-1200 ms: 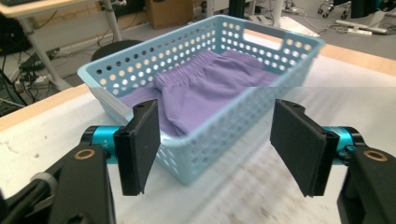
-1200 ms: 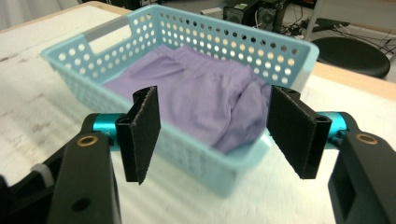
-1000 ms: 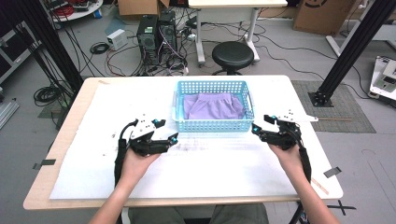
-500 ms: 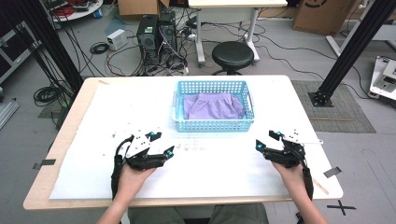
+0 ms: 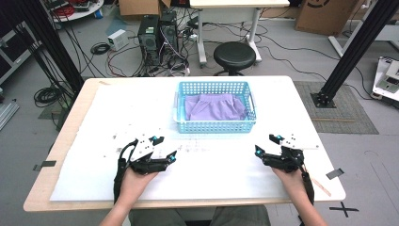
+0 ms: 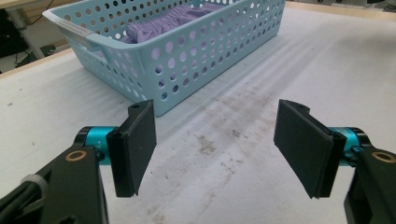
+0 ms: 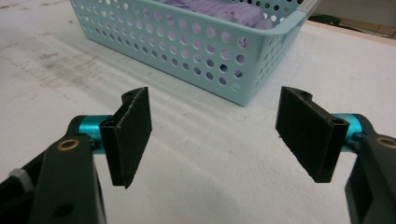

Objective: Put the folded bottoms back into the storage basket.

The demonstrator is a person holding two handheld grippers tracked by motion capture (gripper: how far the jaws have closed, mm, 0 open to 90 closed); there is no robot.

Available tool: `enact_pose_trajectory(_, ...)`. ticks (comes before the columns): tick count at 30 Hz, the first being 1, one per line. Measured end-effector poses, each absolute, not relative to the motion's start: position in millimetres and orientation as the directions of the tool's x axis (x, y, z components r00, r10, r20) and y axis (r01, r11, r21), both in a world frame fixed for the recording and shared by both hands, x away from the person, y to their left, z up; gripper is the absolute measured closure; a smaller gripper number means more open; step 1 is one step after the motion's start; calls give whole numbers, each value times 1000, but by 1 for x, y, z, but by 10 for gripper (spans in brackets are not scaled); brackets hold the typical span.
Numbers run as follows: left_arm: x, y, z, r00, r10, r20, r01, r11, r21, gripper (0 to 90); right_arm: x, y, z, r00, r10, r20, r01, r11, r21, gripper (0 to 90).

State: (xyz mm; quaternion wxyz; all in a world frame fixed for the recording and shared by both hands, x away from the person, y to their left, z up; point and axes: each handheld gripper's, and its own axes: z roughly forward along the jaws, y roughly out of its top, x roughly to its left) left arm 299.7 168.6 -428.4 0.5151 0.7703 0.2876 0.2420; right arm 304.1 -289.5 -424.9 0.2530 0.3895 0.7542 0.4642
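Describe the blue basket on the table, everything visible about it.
The basket is a light blue rectangular tub that looks like plastic, its walls perforated with rows of round holes and its rim thickened, with a handle grip at each short end. It stands upright and level on the white table cover, toward the far middle. A folded purple cloth lies inside, below the rim. Both sets of tongs are short of it; nothing else touches it.

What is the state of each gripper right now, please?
Left gripper: open, holding nothing, over the bare table.
Right gripper: open, its jaws have just been opening, nothing between them; the basket lies ahead.
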Motion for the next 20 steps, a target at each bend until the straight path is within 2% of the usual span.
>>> enact_pose_trajectory(20,302,172,-433,705,705,81,211,-318,924,298,311,-291,-432,-562,826,-32,369,285,885,236)
